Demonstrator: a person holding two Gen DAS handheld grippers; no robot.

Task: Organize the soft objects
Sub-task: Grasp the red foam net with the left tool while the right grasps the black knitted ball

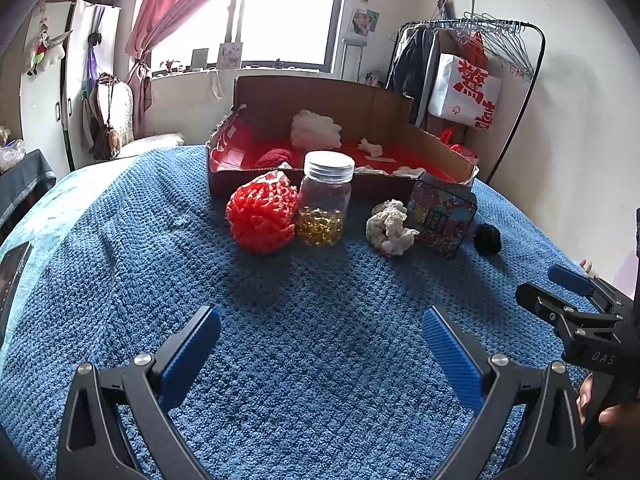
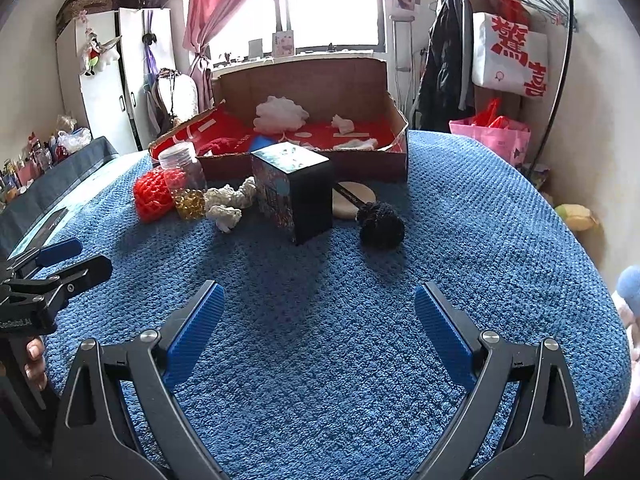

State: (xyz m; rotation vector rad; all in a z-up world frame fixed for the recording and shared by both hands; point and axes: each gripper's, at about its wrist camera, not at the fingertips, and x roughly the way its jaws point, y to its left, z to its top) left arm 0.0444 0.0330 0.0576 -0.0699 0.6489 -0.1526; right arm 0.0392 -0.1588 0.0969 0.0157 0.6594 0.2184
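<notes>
Sorting looks partly done, judging by what lies where. The shallow cardboard box with a red lining (image 2: 394, 148) at the far side of the blue knitted blanket (image 2: 320, 300) already holds a fluffy white cotton wad (image 2: 280, 114), a dark red knitted piece (image 2: 218, 146) and several small white scraps.

Left outside, in front of the box, are three soft things: a bright red crocheted ball (image 1: 262, 216), a cream knitted scrunchie (image 1: 390, 226) and a black yarn pom-pom (image 2: 380, 222). Among them stand hard items that probably do not belong in the box: a clear glass jar with a white lid and yellow beads (image 1: 324, 198), touching the red ball, and a dark printed square box (image 2: 294, 192), just beside the scrunchie. A flat beige disc (image 2: 352, 200) lies behind the pom-pom.

The left gripper (image 1: 322, 346) hovers low over the blanket, its blue-padded jaws spread wide with nothing between them, well short of the objects. The right gripper (image 2: 316, 318) is likewise spread wide and empty, near the blanket's front, with the pom-pom the nearest soft thing ahead of it.
</notes>
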